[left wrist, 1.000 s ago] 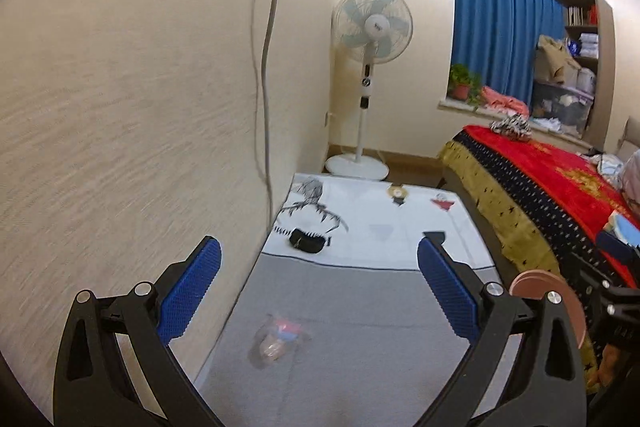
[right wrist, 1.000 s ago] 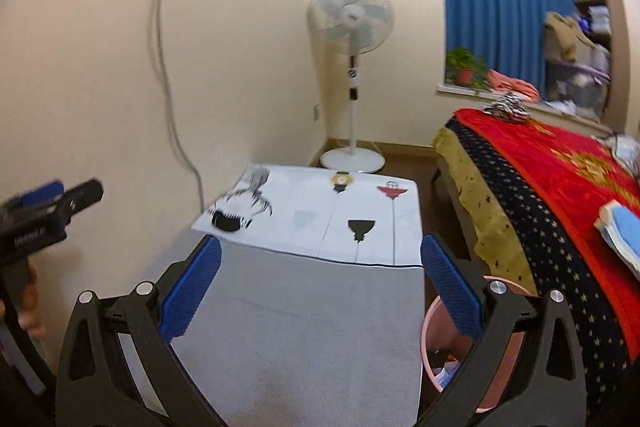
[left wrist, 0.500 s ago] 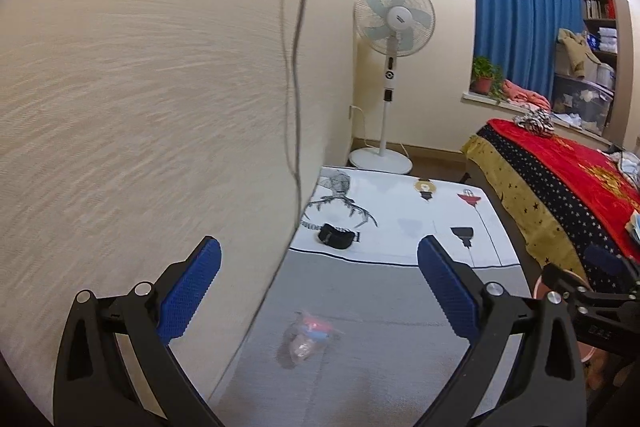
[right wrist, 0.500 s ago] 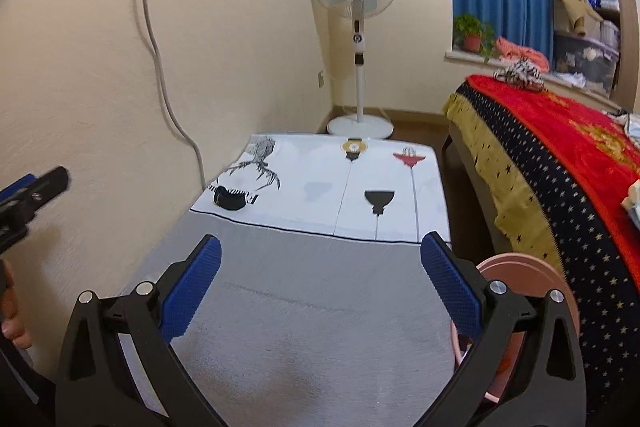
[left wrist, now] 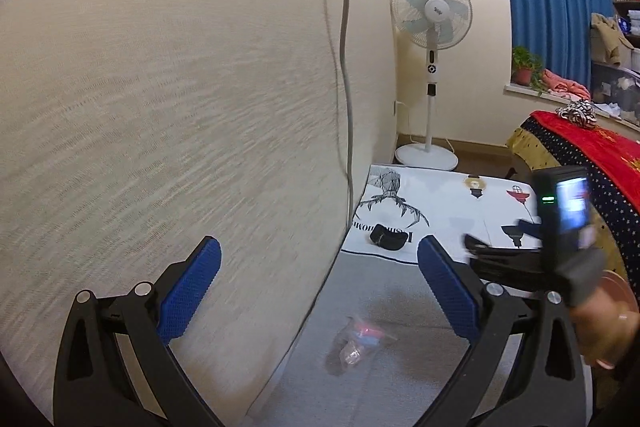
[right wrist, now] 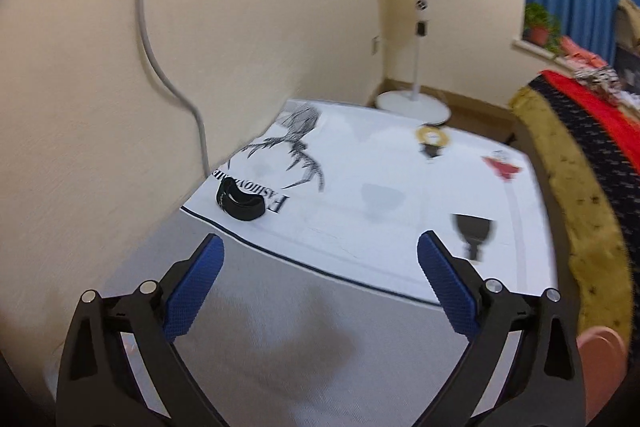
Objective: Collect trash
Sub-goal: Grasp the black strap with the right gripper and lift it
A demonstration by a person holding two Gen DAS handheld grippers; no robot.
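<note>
Ahead of me a white mat (right wrist: pixel 384 195) printed with black drawings lies on the floor, its near edge meeting a grey mat (right wrist: pixel 288 327) under my tool. A small black band (right wrist: pixel 240 205) rests on the white mat's left corner. To my left a cream wall (left wrist: pixel 168 99) rises, with a grey cable (left wrist: pixel 346 67) hanging down it. Beyond the mats stands a white fan (left wrist: pixel 431 9). To my right is a bed (right wrist: pixel 592 131) with a red cover, and behind it a blue curtain (left wrist: pixel 560 7) and a potted plant (left wrist: pixel 525 67).
</note>
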